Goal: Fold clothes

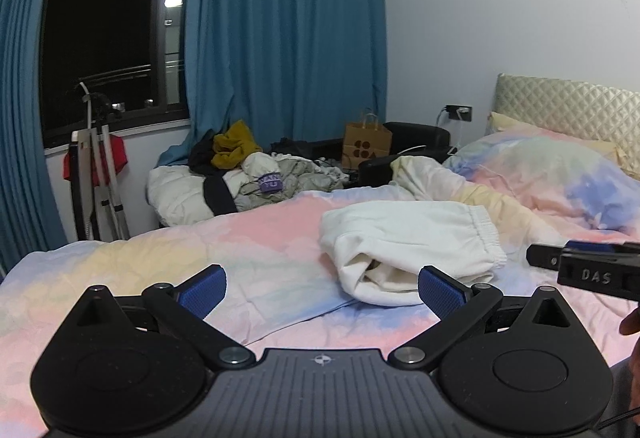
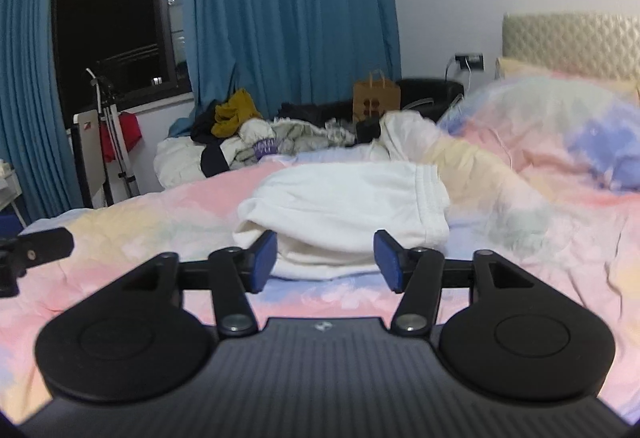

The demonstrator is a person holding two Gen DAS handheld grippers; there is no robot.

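Observation:
A white garment (image 1: 408, 246), folded into a bundle with an elastic band on its right side, lies on the pastel bedspread (image 1: 200, 262). My left gripper (image 1: 322, 292) is open and empty, above the bed just short and left of the bundle. My right gripper (image 2: 326, 262) is open and empty, its fingers on either side of the near edge of the garment (image 2: 344, 209), close above the bedspread (image 2: 540, 238). Part of the right gripper shows at the right edge of the left wrist view (image 1: 588, 270).
A pile of unfolded clothes (image 1: 244, 177) lies beyond the far side of the bed under blue curtains (image 1: 280, 37). A paper bag (image 1: 366, 143) and a dark chair (image 1: 416, 137) stand behind it. A pillow (image 1: 560, 173) and quilted headboard (image 1: 568, 105) are right. A rack (image 1: 96, 173) stands left.

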